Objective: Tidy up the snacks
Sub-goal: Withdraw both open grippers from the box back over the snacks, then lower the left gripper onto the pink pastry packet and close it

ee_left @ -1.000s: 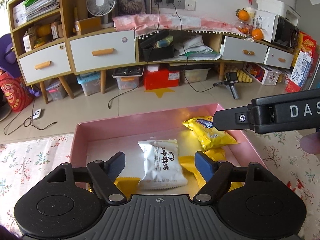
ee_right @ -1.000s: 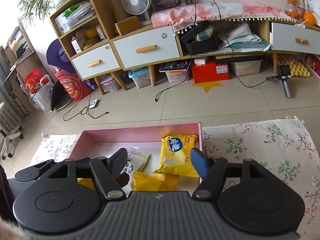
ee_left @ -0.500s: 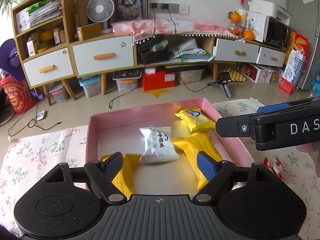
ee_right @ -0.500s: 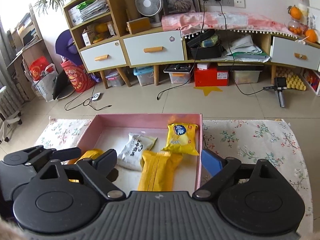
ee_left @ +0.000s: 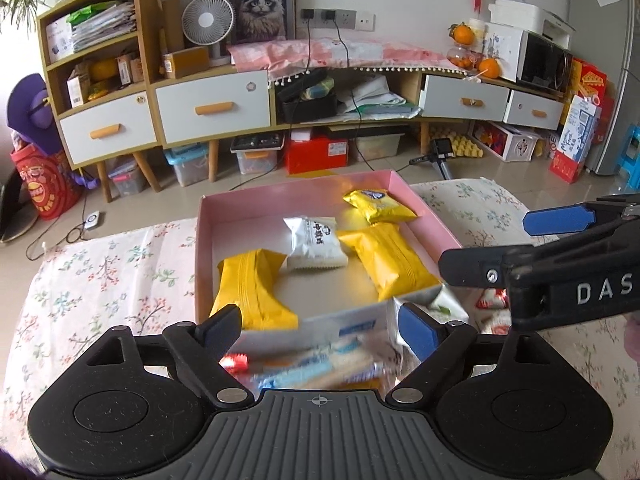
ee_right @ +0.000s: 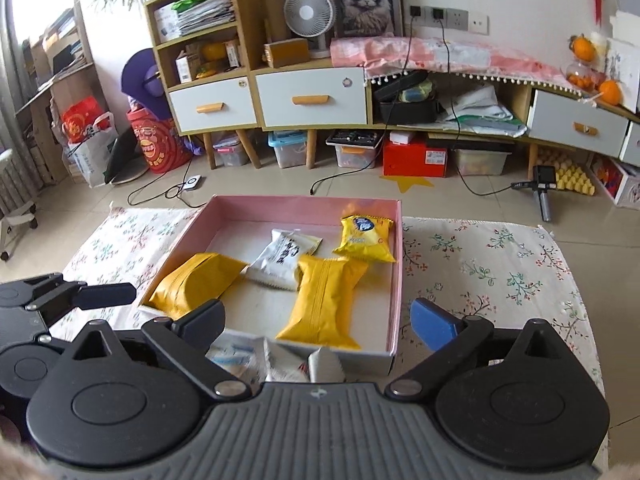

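Observation:
A pink box (ee_left: pixel 304 188) (ee_right: pixel 288 202) sits on the floral cloth. In it lie two yellow packs (ee_left: pixel 250 288) (ee_left: pixel 386 258), a white pack (ee_left: pixel 314 242) and a small yellow bag (ee_left: pixel 376 204). They also show in the right wrist view: yellow packs (ee_right: pixel 196 284) (ee_right: pixel 324 300), white pack (ee_right: pixel 280 260), small yellow bag (ee_right: pixel 366 238). My left gripper (ee_left: pixel 320 326) is open and empty, held above loose blue-white and red snacks (ee_left: pixel 320 364) in front of the box. My right gripper (ee_right: pixel 320 320) is open and empty over the box's near edge.
The floral cloth (ee_left: pixel 100 276) (ee_right: pixel 492 276) covers the surface on both sides of the box. Small red-white candies (ee_left: pixel 490 300) lie to the right of the box. More white packets (ee_right: pixel 288 362) lie at the box's near wall. Cabinets and floor clutter stand beyond.
Both grippers have pulled back and risen from the box. The whole box and the loose snacks in front of it have come into view. Both stay open and empty.

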Tool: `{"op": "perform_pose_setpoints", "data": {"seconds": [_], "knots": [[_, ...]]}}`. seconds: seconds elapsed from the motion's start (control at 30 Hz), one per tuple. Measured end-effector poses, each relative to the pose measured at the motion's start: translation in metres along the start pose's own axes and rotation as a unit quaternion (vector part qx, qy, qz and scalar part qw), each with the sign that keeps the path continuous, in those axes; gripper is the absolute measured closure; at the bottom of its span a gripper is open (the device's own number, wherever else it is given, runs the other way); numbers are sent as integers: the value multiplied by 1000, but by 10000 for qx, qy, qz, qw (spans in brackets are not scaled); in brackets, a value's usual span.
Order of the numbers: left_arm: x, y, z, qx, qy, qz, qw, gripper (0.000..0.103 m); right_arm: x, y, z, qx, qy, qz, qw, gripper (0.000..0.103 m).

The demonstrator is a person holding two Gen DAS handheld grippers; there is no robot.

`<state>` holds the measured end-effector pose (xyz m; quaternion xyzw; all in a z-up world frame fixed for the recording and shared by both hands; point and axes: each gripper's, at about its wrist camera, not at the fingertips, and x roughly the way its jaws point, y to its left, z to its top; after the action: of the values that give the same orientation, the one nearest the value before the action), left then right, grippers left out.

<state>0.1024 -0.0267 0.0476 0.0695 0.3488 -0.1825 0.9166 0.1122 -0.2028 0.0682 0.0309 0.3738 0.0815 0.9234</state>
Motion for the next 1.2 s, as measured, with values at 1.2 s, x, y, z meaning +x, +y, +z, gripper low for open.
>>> {"op": "perform_pose_setpoints", "data": {"seconds": [1.2], "knots": [[-46,23,-96,-86,202,-199,9996,10,-21,20,-93,-813,131,306,9961,0]]}}
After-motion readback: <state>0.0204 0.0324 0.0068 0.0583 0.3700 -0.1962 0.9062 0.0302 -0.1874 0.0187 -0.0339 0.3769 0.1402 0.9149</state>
